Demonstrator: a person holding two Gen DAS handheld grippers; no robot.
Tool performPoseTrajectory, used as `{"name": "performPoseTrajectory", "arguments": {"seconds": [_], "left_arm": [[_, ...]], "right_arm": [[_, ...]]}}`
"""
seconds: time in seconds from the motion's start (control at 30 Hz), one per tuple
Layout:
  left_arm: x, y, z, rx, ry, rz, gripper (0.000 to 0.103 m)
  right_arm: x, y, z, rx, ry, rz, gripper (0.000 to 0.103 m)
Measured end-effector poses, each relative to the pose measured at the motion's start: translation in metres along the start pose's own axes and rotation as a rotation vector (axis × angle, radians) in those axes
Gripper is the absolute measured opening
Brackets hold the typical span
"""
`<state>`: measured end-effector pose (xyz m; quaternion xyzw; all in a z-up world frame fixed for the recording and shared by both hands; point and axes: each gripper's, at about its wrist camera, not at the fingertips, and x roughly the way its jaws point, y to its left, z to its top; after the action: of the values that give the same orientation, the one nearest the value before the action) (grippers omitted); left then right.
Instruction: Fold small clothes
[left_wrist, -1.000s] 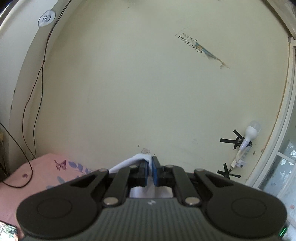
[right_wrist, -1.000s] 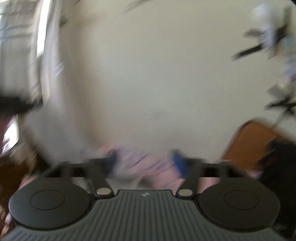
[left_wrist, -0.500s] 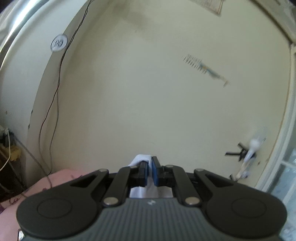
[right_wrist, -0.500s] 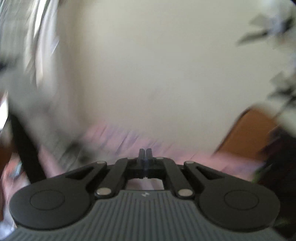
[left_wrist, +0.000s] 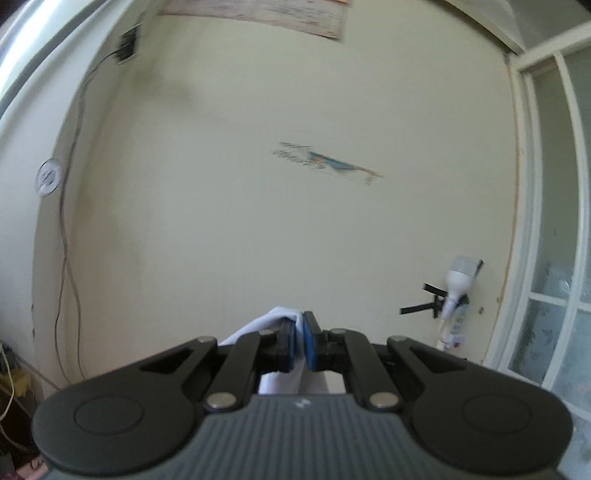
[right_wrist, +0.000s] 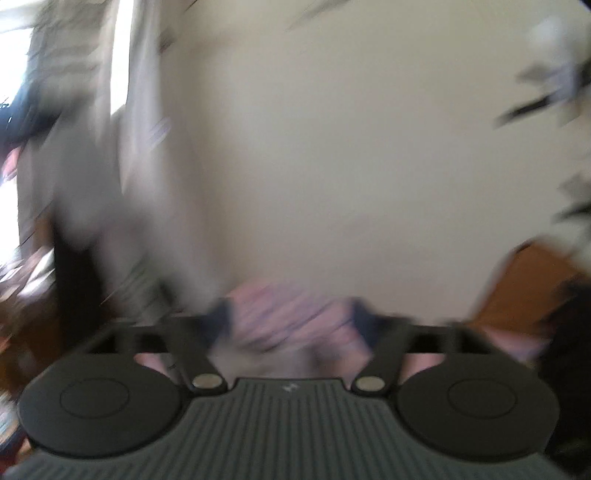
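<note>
Just starting, by the look of it. Left claw (left_wrist: 300, 341) pinched tight on a white cloth (left_wrist: 266, 322), held up high facing the wall (left_wrist: 258, 221). Right claw (right_wrist: 291, 321) just opened wide, holding nothing, above the pink bed (right_wrist: 288, 321). No fold seen yet; all folding left.

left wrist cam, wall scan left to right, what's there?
round white wall fitting → dark cable running down the wall → scribble marks → white bulb taped to the wall → window frame. Below, in the middle: left gripper shut on white cloth.
</note>
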<state>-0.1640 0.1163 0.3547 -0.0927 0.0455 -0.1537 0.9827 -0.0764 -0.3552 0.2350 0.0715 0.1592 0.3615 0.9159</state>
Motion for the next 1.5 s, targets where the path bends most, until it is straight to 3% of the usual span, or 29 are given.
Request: {"name": "performPoseTrajectory", "arguments": {"seconds": [0.07,0.1,0.2,0.23,0.27,0.37,0.53,0.63,0.7,0.8,0.83,0.87,0.93,0.97,1.03,1.07,1.17,1.23,1.33,1.47,1.5], "left_arm": [[-0.004,-0.013,0.005,0.015,-0.008,-0.015,0.005],[-0.007,-0.019,0.007,0.017,-0.017,-0.019,0.005],[-0.016,-0.026,0.016,0.007,-0.043,-0.019,0.005],[-0.019,-0.026,0.02,0.004,-0.048,-0.013,0.005],[-0.022,-0.026,0.023,0.001,-0.05,-0.007,0.005],[-0.034,-0.023,0.031,0.025,-0.084,0.038,0.005],[-0.063,-0.004,0.036,0.032,-0.137,0.071,0.005],[-0.046,0.009,0.029,0.054,-0.091,0.08,0.006],[-0.018,0.015,0.012,0.055,-0.029,0.113,0.007],[0.047,0.029,-0.029,0.07,0.128,0.2,0.009],[0.072,0.038,-0.048,0.07,0.203,0.236,0.01],[0.097,0.049,-0.07,0.069,0.294,0.277,0.013],[0.142,0.08,-0.113,0.034,0.5,0.345,0.013],[0.155,0.099,-0.134,-0.008,0.592,0.384,0.013],[0.158,0.123,-0.157,-0.043,0.646,0.435,0.013],[0.152,0.129,-0.161,-0.028,0.64,0.464,0.02],[0.133,0.142,-0.151,0.026,0.563,0.551,0.056],[0.13,0.149,-0.144,0.007,0.552,0.573,0.056],[0.128,0.141,-0.151,-0.001,0.586,0.432,0.058],[0.118,0.1,-0.192,0.028,0.676,0.24,0.088],[0.116,0.09,-0.206,0.03,0.715,0.208,0.088]], "right_arm": [[0.035,0.035,-0.025,-0.049,0.107,0.115,0.088],[0.053,0.05,-0.039,-0.097,0.14,0.129,0.088],[0.103,0.072,-0.07,-0.238,0.201,-0.035,0.084],[0.113,0.067,-0.075,-0.262,0.204,-0.09,0.064],[0.118,0.058,-0.073,-0.263,0.208,-0.114,0.024],[0.088,0.02,-0.046,-0.075,0.175,-0.061,0.015],[-0.023,-0.017,0.025,-0.034,-0.036,-0.098,0.015],[-0.078,-0.03,0.058,-0.057,-0.126,-0.16,0.016],[-0.088,-0.036,0.074,-0.068,-0.149,-0.221,0.018],[-0.054,-0.061,0.082,-0.009,-0.082,-0.27,0.041],[-0.032,-0.071,0.076,0.009,-0.045,-0.319,0.062],[-0.021,-0.082,0.066,0.001,-0.019,-0.382,0.066],[0.008,-0.096,0.042,-0.057,0.06,-0.522,0.064],[0.008,-0.104,0.028,-0.06,0.097,-0.55,0.064],[-0.001,-0.105,0.011,-0.012,0.093,-0.465,0.064],[-0.001,-0.095,0.001,-0.009,0.091,-0.405,0.063],[-0.005,-0.057,-0.016,-0.166,0.116,-0.29,0.064],[0.003,-0.025,-0.024,-0.298,0.156,-0.225,0.064],[0.039,-0.006,-0.037,-0.391,0.222,-0.132,0.067],[0.08,-0.009,-0.068,-0.417,0.29,-0.089,0.067],[0.084,-0.01,-0.07,-0.416,0.298,-0.085,0.066]]}}
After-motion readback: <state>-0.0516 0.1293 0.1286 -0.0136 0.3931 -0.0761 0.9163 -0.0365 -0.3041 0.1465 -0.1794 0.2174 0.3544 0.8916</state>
